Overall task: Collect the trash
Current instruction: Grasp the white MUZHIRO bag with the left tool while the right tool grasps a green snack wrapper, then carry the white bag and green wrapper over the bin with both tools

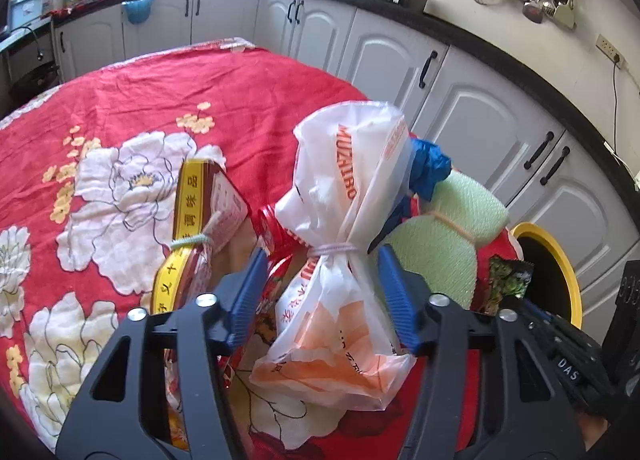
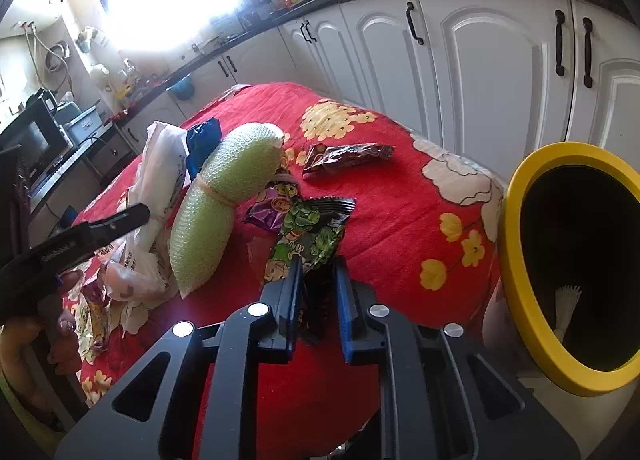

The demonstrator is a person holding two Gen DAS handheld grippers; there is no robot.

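My left gripper point(image 1: 322, 260) straddles a white and orange plastic bag point(image 1: 340, 260) tied with a band; the jaws stand apart on either side of it, touching lightly at most. The bag also shows in the right wrist view point(image 2: 156, 187). My right gripper point(image 2: 318, 266) is shut on a green and black snack wrapper point(image 2: 312, 232), held just above the red floral tablecloth point(image 2: 400, 219). A yellow-rimmed bin point(image 2: 516, 268) with a dark inside stands just right of it, and also shows in the left wrist view point(image 1: 560, 260).
A green foam roll point(image 2: 216, 203) tied with a band lies beside the bag, with a blue bag point(image 2: 202, 139) behind. A brown wrapper point(image 2: 348, 155) and a purple wrapper point(image 2: 268, 211) lie on the cloth. A yellow and red box point(image 1: 200, 211) lies left. White cabinets point(image 1: 460, 99) stand behind.
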